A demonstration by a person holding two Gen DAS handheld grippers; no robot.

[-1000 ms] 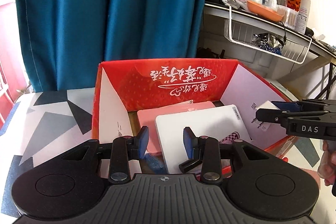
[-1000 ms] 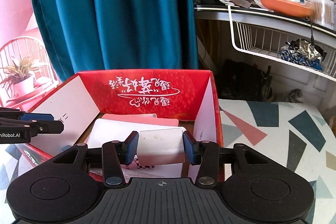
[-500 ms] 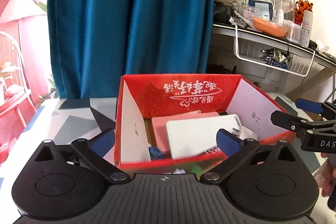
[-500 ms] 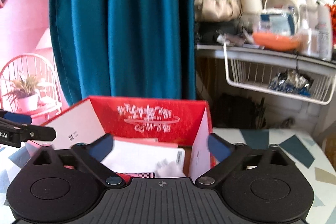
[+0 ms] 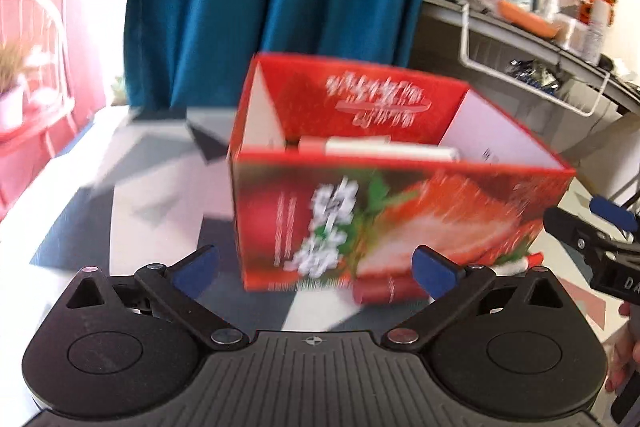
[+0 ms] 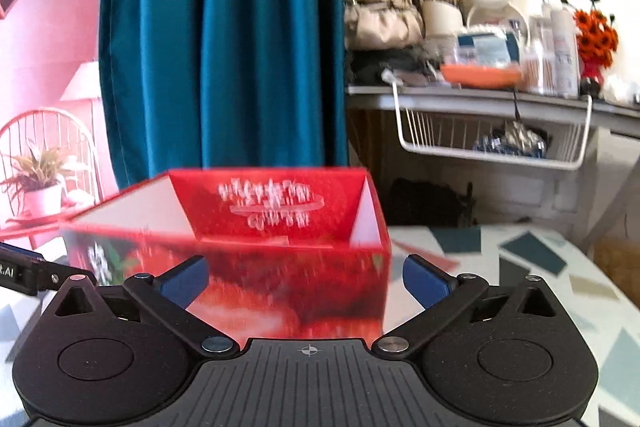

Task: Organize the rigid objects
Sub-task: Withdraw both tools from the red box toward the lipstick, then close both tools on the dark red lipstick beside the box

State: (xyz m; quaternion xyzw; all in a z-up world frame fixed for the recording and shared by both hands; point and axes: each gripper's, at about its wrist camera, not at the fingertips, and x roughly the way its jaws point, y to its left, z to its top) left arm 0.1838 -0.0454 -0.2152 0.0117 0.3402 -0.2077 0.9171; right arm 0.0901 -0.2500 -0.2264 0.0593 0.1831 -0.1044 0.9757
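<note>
Left tongs (image 5: 316, 269) stand wide, blue pads (image 5: 434, 273) spread, nothing between them. Right tongs (image 6: 306, 279) likewise stand wide and empty. Both sit low in their frames, short of the red strawberry box (image 5: 384, 215), which occupies the centre of each view on the patterned counter (image 5: 132, 187). The box is open-topped; a white flat item (image 5: 392, 150) and a pink flat item (image 5: 312, 146) show just above its near wall. A red cylindrical item (image 5: 380, 291) lies on the counter touching the box's lower right corner. In the left view the right tongs enter at the right edge, a hand (image 5: 622, 359) below them. Teal curtain (image 6: 224, 39) hangs behind; cluttered shelf (image 6: 480, 95) at upper right.
</note>
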